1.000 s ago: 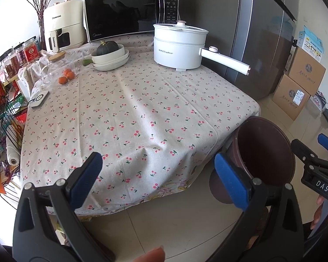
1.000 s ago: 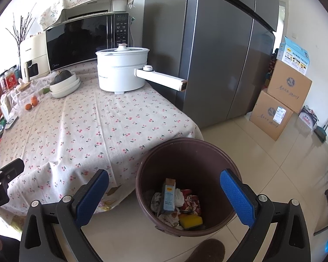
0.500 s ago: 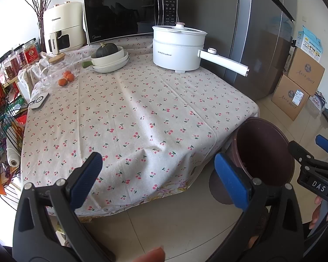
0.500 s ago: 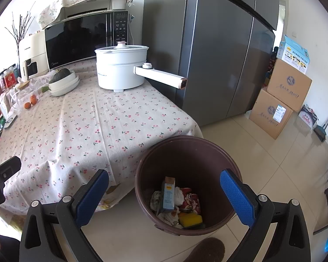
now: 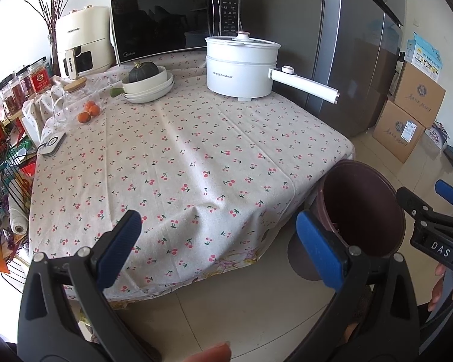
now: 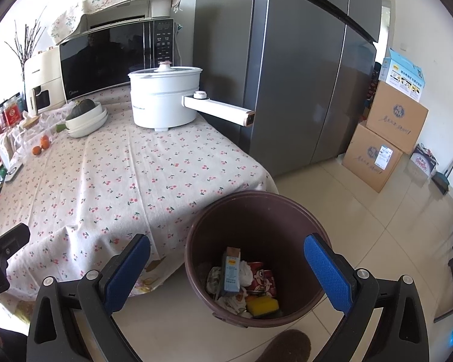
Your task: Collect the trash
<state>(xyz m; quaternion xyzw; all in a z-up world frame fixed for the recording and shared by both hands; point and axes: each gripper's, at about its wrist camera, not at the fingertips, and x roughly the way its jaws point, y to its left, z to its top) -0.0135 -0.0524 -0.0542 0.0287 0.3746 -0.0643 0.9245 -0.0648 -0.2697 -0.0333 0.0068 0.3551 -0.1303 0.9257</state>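
A brown trash bin (image 6: 290,229) stands on the tiled floor by the table's near right corner. It holds trash: a blue carton (image 6: 231,274), a red printed wrapper (image 6: 261,279), a yellow sponge (image 6: 262,304) and crumpled white tissue (image 6: 246,273). My right gripper (image 6: 226,268) is open and empty, held above the bin. My left gripper (image 5: 223,244) is open and empty, held over the table's front edge. The bin also shows in the left wrist view (image 5: 362,208), with the right gripper's side (image 5: 432,226) beyond it.
The table has a cherry-print cloth (image 5: 181,157). At its back stand a white electric pot (image 5: 241,66) with a long handle, a microwave (image 5: 172,24), stacked dishes with a squash (image 5: 148,83), oranges (image 5: 89,111). A grey fridge (image 6: 302,60) and cardboard boxes (image 6: 383,138) are to the right.
Both views have shifted only slightly; the grippers stay open and empty. Nothing on the table or in the bin has moved.
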